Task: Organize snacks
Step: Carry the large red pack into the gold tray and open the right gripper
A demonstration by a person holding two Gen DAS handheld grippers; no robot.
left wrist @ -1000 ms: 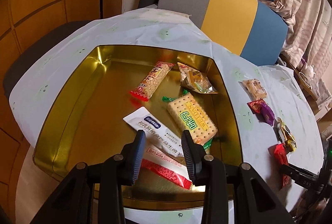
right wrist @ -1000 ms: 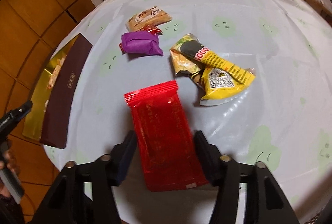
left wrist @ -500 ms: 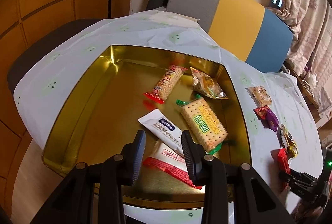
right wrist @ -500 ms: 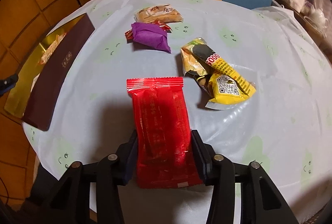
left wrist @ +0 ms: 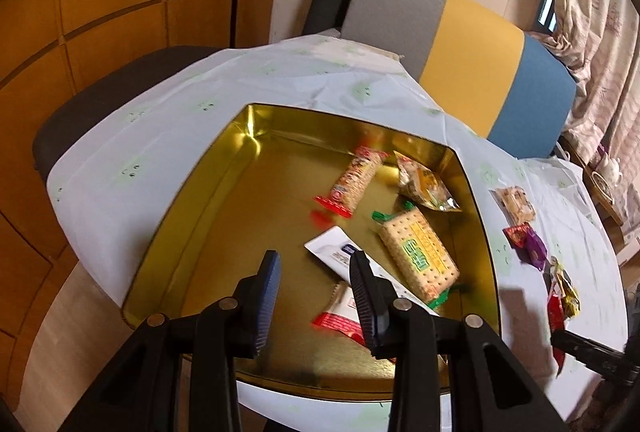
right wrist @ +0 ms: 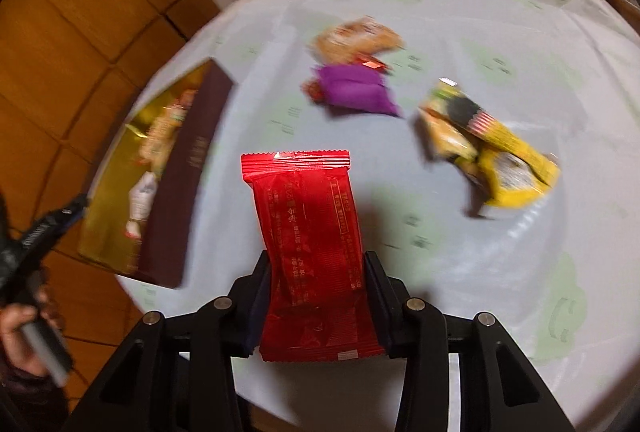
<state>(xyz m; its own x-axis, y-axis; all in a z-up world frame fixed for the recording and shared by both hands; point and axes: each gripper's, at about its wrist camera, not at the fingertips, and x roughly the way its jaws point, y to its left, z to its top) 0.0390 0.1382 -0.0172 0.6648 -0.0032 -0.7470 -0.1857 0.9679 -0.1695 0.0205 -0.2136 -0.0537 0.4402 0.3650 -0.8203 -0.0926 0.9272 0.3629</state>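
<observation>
Snacks wait in two places. Nearest, the right gripper (right wrist: 316,296) is clenched on a red packet (right wrist: 310,232), its pads pressing both sides, packet raised off the tablecloth (right wrist: 460,272). Beyond lie a yellow packet (right wrist: 492,148), a purple one (right wrist: 354,92) and an orange one (right wrist: 354,38). The left gripper (left wrist: 314,284), jaws narrowly apart and empty, hangs over the gold tin (left wrist: 192,224), where crackers (left wrist: 418,256), a white sachet (left wrist: 340,252) and more lie.

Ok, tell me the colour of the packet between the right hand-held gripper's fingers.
Red packet, clearest in the right wrist view.
</observation>
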